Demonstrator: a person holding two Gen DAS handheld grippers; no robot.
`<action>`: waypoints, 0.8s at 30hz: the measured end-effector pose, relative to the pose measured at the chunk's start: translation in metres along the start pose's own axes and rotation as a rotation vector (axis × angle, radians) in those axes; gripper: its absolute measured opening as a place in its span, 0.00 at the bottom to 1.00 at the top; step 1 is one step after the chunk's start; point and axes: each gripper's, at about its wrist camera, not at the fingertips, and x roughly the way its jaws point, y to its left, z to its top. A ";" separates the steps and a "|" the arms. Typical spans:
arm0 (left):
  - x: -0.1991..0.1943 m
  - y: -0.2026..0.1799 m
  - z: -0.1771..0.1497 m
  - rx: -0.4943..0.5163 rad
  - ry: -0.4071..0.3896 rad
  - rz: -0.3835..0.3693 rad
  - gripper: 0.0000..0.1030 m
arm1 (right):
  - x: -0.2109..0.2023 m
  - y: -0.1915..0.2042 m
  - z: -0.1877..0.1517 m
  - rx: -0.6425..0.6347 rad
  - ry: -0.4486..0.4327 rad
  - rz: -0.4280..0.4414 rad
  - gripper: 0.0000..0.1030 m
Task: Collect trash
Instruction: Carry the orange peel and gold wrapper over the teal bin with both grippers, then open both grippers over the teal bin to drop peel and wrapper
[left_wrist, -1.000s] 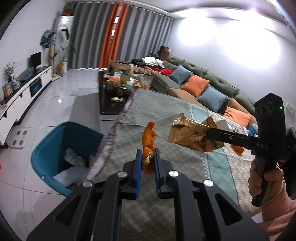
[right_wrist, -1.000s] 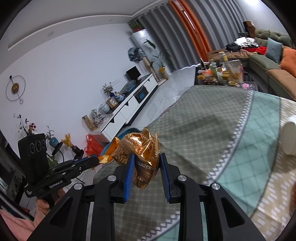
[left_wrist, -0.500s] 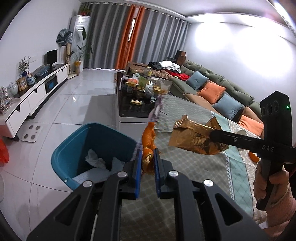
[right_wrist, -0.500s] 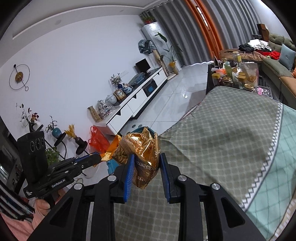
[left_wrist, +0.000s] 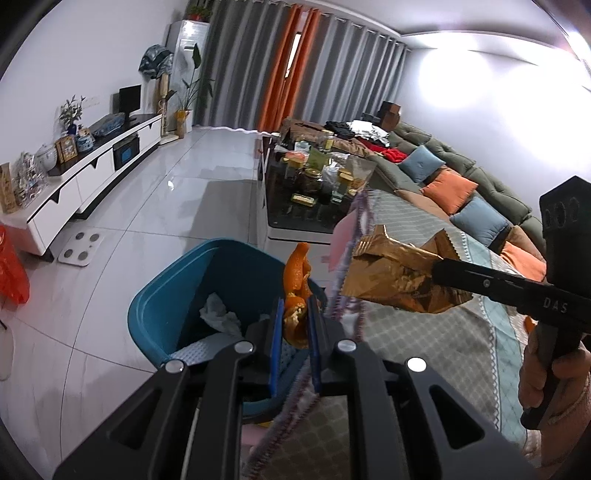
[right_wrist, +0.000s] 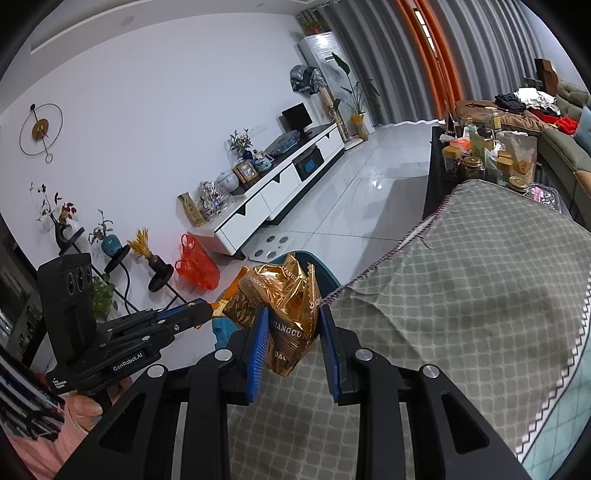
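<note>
Both grippers have swung left off the bench, so the blue bin (left_wrist: 173, 302) now lies just beyond the left gripper (left_wrist: 294, 325). Its jaws pinch an orange peel (left_wrist: 295, 280) above the bin's right rim. Right gripper (right_wrist: 293, 332) clamps a gold wrapper (right_wrist: 284, 295) at the bench (right_wrist: 461, 295) edge.

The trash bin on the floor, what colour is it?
The trash bin is teal blue, clearest in the left wrist view.
</note>
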 end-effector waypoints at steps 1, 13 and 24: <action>0.002 0.003 0.000 -0.004 0.003 0.003 0.13 | 0.003 0.001 0.001 -0.001 0.006 0.002 0.27; 0.025 0.028 0.001 -0.063 0.038 0.045 0.13 | 0.043 0.017 0.010 -0.058 0.065 -0.030 0.27; 0.050 0.048 -0.005 -0.118 0.073 0.070 0.13 | 0.079 0.022 0.011 -0.069 0.133 -0.064 0.28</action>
